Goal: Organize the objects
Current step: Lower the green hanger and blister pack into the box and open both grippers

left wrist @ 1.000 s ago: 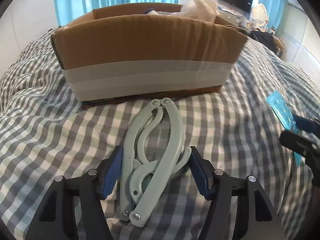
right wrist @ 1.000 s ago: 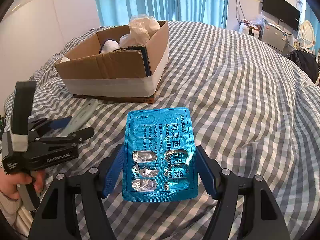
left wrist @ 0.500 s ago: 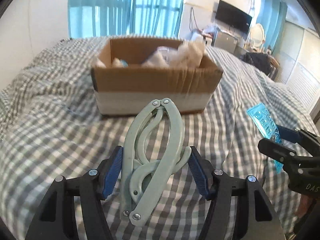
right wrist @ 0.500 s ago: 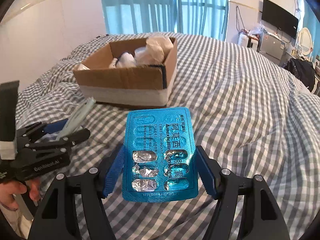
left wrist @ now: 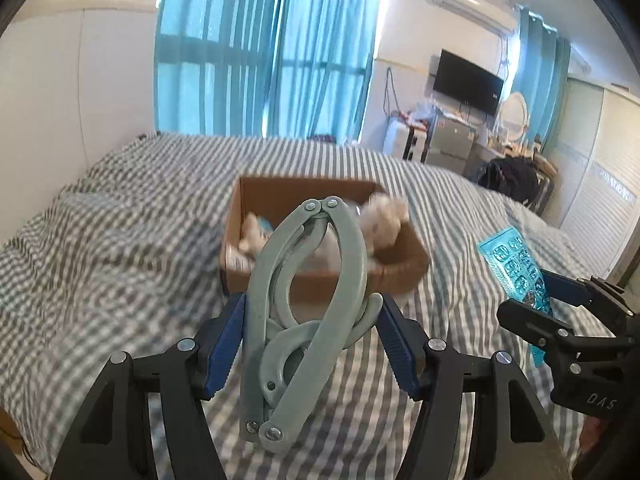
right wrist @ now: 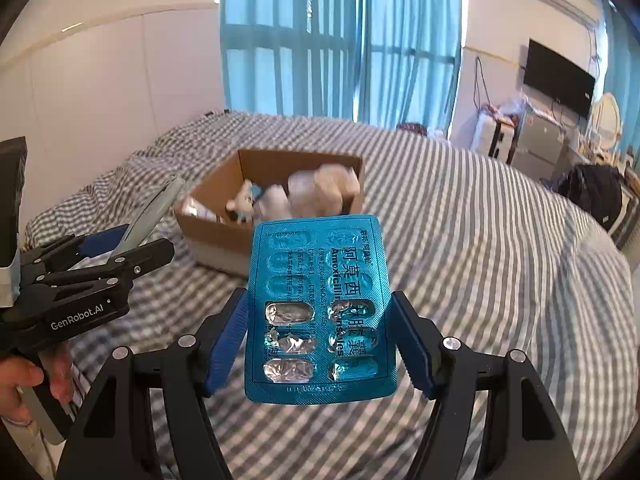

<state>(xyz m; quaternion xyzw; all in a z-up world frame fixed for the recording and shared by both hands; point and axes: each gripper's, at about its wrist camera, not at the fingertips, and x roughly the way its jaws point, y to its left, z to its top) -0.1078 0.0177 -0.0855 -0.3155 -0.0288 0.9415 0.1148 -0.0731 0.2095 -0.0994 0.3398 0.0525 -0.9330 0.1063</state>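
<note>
My left gripper (left wrist: 312,340) is shut on a pale green folding hanger (left wrist: 304,312) and holds it high above the bed. My right gripper (right wrist: 320,336) is shut on a blue blister pack of pills (right wrist: 320,308), also lifted. The open cardboard box (left wrist: 400,268) sits on the checked bed ahead of both, with white bags and small items inside. In the right wrist view the box (right wrist: 216,236) is ahead and left, and the left gripper (right wrist: 120,252) with the hanger (right wrist: 156,208) is at the left. In the left wrist view the right gripper (left wrist: 560,308) and the pack (left wrist: 516,264) are at the right.
The bed (right wrist: 480,260) has a grey and white checked cover. Blue curtains (left wrist: 264,48), a wall TV (left wrist: 468,80), a small fridge (left wrist: 448,148) and cluttered furniture stand beyond the bed's far right side.
Both grippers have risen well above the bed with their objects held. The box now looks smaller and farther below, and its inside shows.
</note>
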